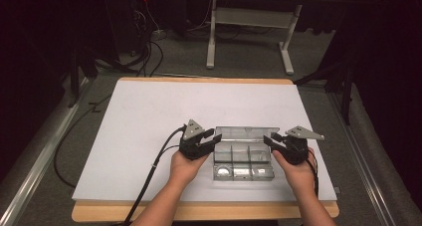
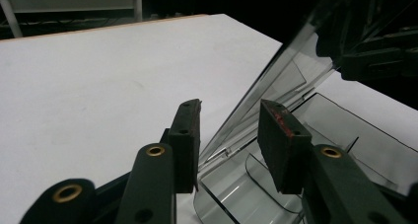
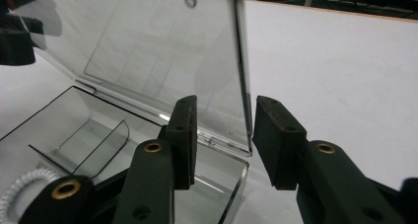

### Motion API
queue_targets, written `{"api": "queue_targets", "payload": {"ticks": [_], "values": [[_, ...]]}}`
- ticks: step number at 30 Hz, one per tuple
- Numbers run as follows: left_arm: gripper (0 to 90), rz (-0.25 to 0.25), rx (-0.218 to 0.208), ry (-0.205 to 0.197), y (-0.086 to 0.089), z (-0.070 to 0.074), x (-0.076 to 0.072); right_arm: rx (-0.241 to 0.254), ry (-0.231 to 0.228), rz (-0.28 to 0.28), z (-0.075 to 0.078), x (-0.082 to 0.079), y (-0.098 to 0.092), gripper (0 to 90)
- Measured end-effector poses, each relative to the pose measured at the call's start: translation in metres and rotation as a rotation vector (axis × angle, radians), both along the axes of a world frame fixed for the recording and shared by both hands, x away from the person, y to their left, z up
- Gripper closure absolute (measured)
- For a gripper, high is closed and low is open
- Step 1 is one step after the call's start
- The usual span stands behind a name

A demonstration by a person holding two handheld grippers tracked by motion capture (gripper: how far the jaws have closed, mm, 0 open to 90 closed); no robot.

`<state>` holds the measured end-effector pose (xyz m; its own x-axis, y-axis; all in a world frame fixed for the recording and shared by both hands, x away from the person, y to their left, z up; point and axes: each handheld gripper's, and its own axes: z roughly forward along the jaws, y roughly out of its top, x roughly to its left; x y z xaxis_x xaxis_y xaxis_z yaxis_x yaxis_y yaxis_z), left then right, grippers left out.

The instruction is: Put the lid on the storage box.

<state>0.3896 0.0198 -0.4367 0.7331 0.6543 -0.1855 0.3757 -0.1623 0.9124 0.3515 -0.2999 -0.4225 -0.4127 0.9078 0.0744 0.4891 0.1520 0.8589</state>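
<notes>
The clear plastic compartment box [image 1: 244,159] sits near the front edge of the white table [image 1: 149,116], between your two hands, with its lid [image 1: 245,133] standing up on the far hinge. Your left gripper [image 1: 211,138] and right gripper [image 1: 270,139] each straddle a side edge of that lid, fingers [image 2: 187,142] released, not pinching anything. If you're closing it, push both ends down evenly so the lid doesn't twist. Watch the white coiled thing [image 3: 22,189] in a front compartment; keep it tucked inside.
</notes>
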Motion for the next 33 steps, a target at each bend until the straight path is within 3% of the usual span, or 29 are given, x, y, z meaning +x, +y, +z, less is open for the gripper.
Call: {"api": "queue_targets", "payload": {"ticks": [10,18,33], "values": [[59.5,-0.007,-0.031,-0.018,0.006,0.003,-0.013,-0.009,-0.016,0.011,0.002,-0.012,-0.003,67.3],[66.2,0.002,-0.024,-0.011,0.011,-0.003,-0.024,-0.013,-0.014,0.008,-0.002,-0.021,-0.008,71.3],[67.9,-0.016,0.005,-0.016,0.011,-0.017,-0.041,-0.018,-0.012,-0.012,-0.018,-0.039,-0.010,71.7]]}}
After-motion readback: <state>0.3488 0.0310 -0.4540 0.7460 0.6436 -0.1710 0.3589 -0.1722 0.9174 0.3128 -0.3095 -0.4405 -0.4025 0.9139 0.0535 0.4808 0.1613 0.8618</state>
